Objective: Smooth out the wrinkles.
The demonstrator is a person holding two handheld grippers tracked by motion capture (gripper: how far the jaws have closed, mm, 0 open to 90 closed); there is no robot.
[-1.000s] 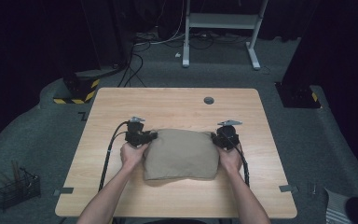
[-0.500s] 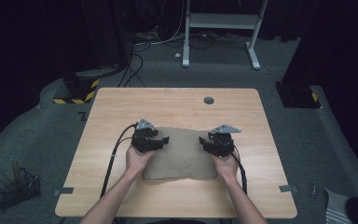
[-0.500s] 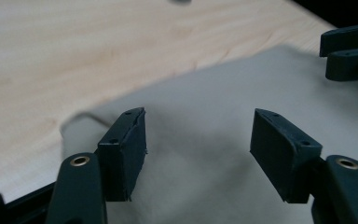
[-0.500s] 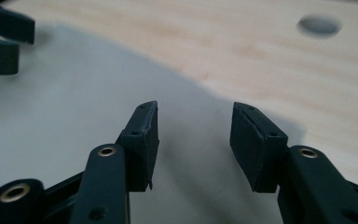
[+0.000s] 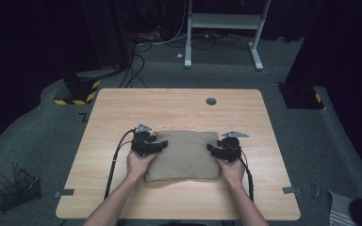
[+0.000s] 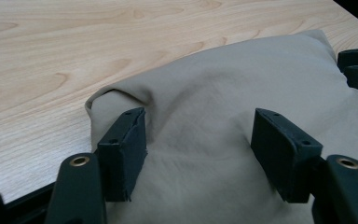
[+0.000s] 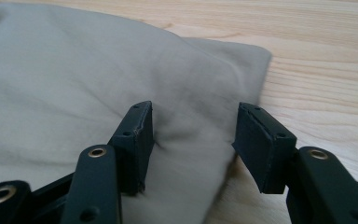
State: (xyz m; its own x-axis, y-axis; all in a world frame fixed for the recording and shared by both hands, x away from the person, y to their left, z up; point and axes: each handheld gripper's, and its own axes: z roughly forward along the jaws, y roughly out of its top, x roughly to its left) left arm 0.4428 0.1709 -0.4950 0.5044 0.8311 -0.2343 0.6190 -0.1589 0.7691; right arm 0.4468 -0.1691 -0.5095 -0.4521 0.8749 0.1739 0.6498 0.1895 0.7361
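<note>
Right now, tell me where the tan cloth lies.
In the high view the tan cloth lies folded on the near half of the wooden table, between the left hand-held gripper and the right hand-held gripper.

A folded cloth (image 5: 183, 155) lies on the table (image 5: 179, 106), lower centre of the high view, with the left gripper (image 5: 162, 143) at its left edge and the right gripper (image 5: 210, 149) at its right.

overhead forward-down, two close claw-mounted views
</note>
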